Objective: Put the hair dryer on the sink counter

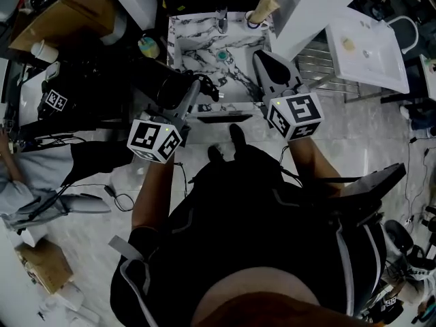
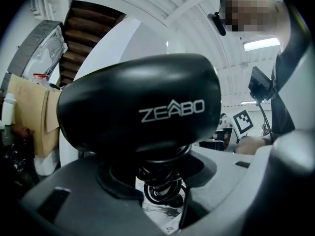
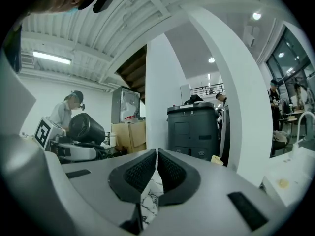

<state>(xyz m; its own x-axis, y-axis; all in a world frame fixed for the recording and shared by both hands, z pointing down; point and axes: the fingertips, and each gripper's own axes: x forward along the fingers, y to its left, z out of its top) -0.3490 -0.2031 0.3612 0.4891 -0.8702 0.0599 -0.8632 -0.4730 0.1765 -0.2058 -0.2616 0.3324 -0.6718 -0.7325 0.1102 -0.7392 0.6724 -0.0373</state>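
Note:
The hair dryer (image 1: 162, 80) is black and bulky, marked ZEABO on its barrel (image 2: 147, 107). My left gripper (image 1: 193, 92) is shut on it at the handle, with the dryer's coiled cord (image 2: 162, 188) hanging between the jaws (image 2: 158, 167). It hovers at the left front edge of the marbled sink counter (image 1: 194, 36). To the right, my right gripper (image 1: 261, 58) is shut with nothing in it, its ribbed pads (image 3: 140, 171) meeting over the counter's right side. The right gripper view also catches the dryer (image 3: 86, 128) off to the left.
The counter has a basin with a teal drain (image 1: 222, 55), a faucet (image 1: 221, 20) and a cup (image 1: 261, 11) at the back. A white basin unit (image 1: 368, 46) stands at right, cardboard boxes (image 1: 65, 12) and another person (image 1: 20, 176) at left, a dark bin (image 3: 192, 129) behind.

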